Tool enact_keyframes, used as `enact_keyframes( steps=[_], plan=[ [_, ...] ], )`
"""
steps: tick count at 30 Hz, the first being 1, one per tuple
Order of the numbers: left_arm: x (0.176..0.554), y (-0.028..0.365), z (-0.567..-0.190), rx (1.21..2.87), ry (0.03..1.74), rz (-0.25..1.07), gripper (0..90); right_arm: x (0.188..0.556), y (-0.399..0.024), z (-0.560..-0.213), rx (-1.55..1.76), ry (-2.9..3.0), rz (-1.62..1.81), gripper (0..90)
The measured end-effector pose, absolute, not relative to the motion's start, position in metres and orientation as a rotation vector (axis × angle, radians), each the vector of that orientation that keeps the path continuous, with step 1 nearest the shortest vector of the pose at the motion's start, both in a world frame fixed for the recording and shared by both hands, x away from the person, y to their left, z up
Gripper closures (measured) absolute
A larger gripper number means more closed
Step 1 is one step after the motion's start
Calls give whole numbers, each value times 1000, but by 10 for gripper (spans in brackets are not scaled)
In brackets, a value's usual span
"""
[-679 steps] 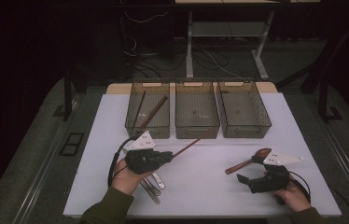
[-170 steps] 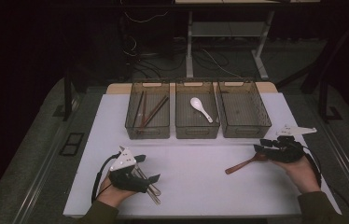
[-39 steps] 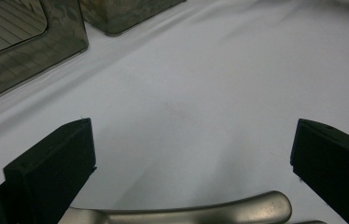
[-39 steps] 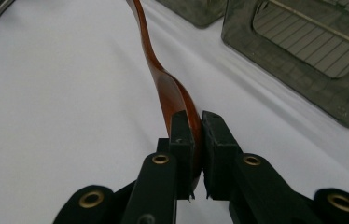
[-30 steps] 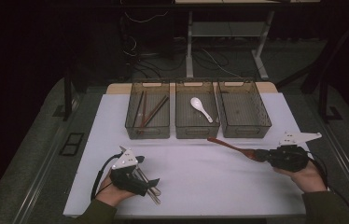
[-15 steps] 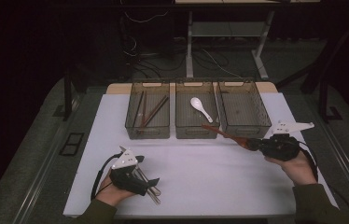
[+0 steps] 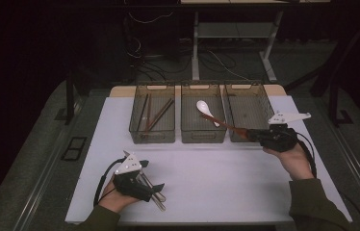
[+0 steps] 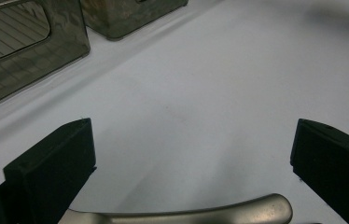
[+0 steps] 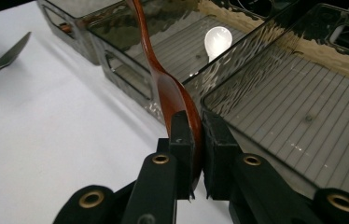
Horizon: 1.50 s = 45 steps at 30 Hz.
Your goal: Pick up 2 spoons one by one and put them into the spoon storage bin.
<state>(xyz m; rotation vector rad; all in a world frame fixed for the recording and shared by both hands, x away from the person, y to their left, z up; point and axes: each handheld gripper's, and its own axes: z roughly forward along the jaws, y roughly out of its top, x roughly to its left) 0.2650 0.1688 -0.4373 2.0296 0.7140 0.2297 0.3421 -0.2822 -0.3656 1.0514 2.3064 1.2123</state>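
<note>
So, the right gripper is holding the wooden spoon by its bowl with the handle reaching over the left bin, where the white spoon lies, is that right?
Not quite: it is the middle bin, not the left one. The high view shows the right gripper shut on the wooden spoon by its bowl, the handle reaching over the middle bin, where the white spoon lies.

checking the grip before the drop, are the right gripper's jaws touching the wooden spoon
Touching. In the right gripper view, the right gripper has both jaws pressed against the wooden spoon's bowl.
</note>
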Motion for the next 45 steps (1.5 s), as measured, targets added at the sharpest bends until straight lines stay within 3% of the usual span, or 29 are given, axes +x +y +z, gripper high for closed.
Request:
enact_keyframes(
  steps=[25,42,45],
  plan=[
    [264,167,-438,2040,696,229,0,406,-210,-371,1131,2288,1106,826],
    [264,166,-438,2044,695,226,0,415,-195,-382,1137,2305,1054,817],
    [264,166,-438,2044,694,226,0,415,-193,-383,1119,2314,1048,761]
  ],
)
